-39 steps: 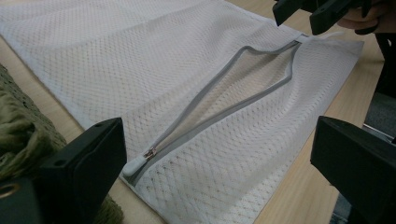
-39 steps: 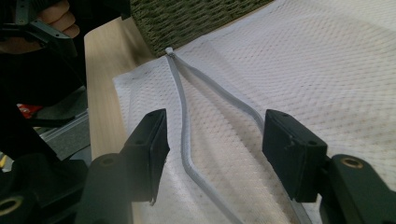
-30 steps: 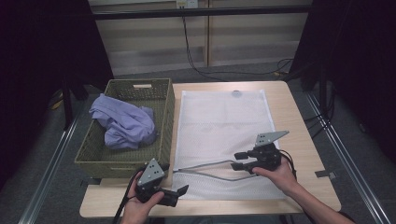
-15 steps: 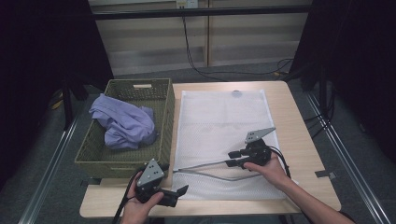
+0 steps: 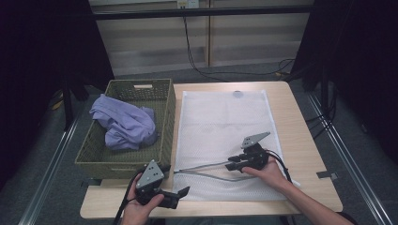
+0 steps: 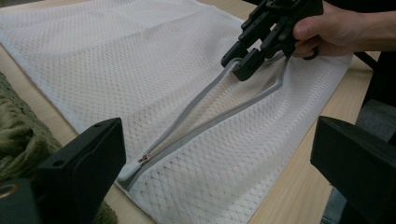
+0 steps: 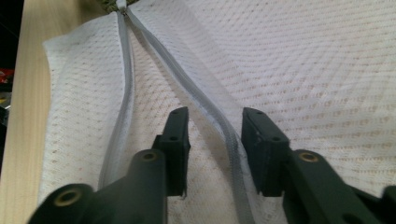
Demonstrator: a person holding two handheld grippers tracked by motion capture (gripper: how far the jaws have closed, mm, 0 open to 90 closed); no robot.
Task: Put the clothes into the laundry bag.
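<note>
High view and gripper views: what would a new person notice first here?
First, the large white mesh bag spread flat on the table, its grey zipper open along the near edge. The right gripper straddles one zipper edge, jaws open. At the left, a green basket holds a crumpled purple cloth.

Light wooden table, bare along its right edge. At its left end, an olive woven basket holding a crumpled lilac cloth, possibly a shirt. Behind, a pale panelled wall with a black cable trailing down to the grey floor. Dark curtains on both sides; a metal rail at right.
</note>
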